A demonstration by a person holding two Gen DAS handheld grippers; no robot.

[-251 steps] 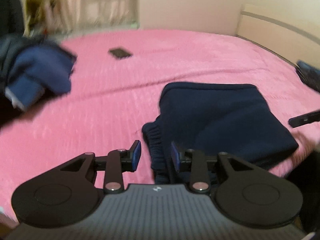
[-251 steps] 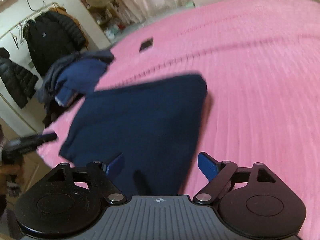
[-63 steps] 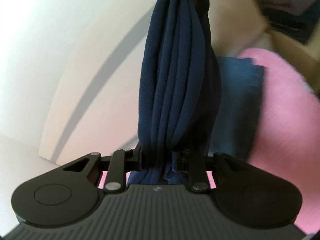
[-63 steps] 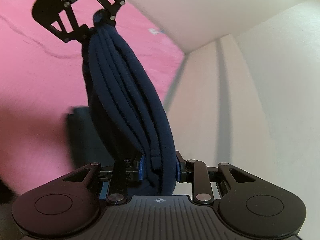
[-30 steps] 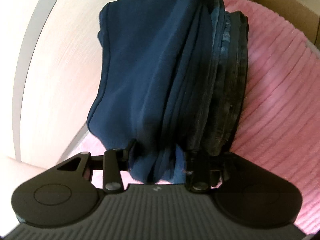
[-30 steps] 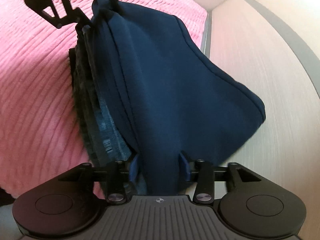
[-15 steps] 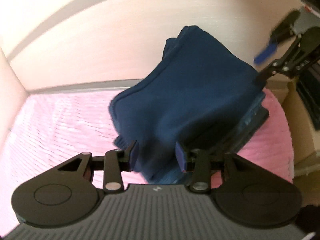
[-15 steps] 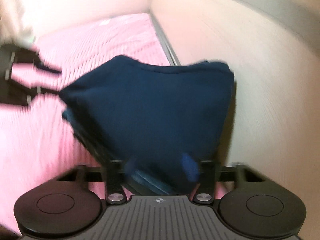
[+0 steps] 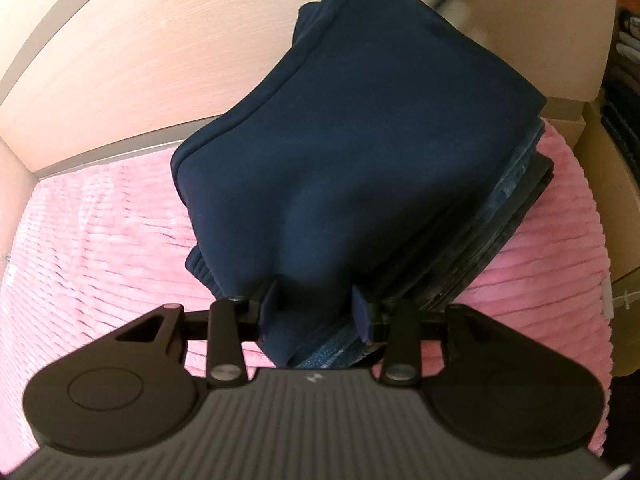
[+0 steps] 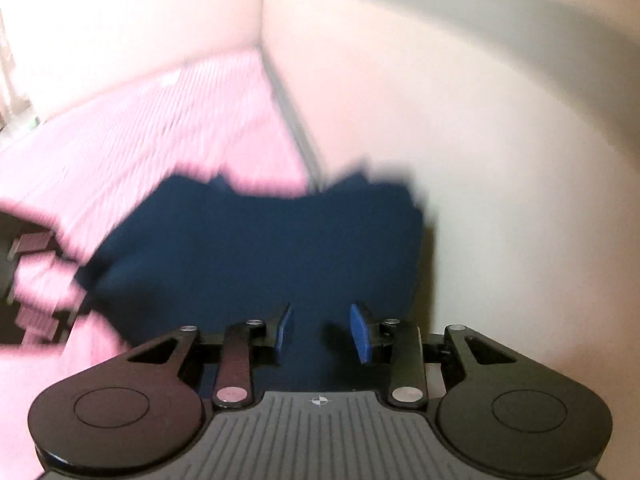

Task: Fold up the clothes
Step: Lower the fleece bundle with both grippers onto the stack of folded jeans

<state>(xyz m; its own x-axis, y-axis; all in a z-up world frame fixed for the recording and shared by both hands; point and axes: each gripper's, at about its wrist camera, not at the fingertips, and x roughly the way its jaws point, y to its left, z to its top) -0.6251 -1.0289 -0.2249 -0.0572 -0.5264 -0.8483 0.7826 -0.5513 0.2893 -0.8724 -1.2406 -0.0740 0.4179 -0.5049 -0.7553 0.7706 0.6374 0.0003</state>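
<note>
A folded navy garment (image 9: 360, 140) lies on top of a stack of folded dark clothes (image 9: 508, 216) on the pink bedspread (image 9: 100, 240), against the wooden headboard (image 9: 140, 48). My left gripper (image 9: 314, 312) is open, its blue pads on either side of the garment's near edge without pinching it. In the blurred right wrist view the navy garment (image 10: 280, 248) lies on the bed by the headboard. My right gripper (image 10: 322, 332) is open just above its near edge.
A cardboard box (image 9: 560, 40) stands beyond the bed's right edge, with shelves of clothes (image 9: 624, 92) further right. The headboard (image 10: 480, 160) rises close behind the stack. Pink bedspread (image 10: 140, 120) stretches to the left.
Both grippers carried the navy garment to the stack by the headboard, laid it on top and let go. The right gripper has drawn back; its view is blurred by motion.
</note>
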